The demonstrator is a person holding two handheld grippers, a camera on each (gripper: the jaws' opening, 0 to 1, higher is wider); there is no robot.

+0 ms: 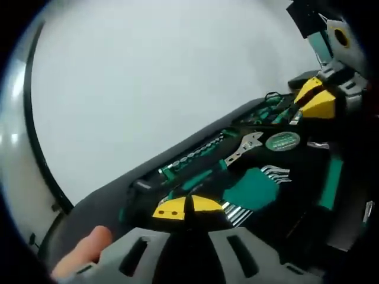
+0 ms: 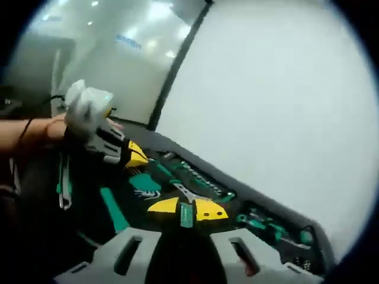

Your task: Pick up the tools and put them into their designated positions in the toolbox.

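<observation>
Right tongs (image 2: 186,211) clamp a small green tool over the toolbox (image 2: 284,222); left tongs (image 1: 188,207) look pinched shut. Match its slot, then lower squarely.

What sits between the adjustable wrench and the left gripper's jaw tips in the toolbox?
In the left gripper view, a green hex key holder with its fanned keys lies between the adjustable wrench and the left gripper, inside the toolbox.

Yellow-tipped tongs (image 1: 185,208), pressed together, hang over the open toolbox (image 1: 112,195) (wrench (image 1: 244,147), hex keys (image 1: 275,173)).
</observation>
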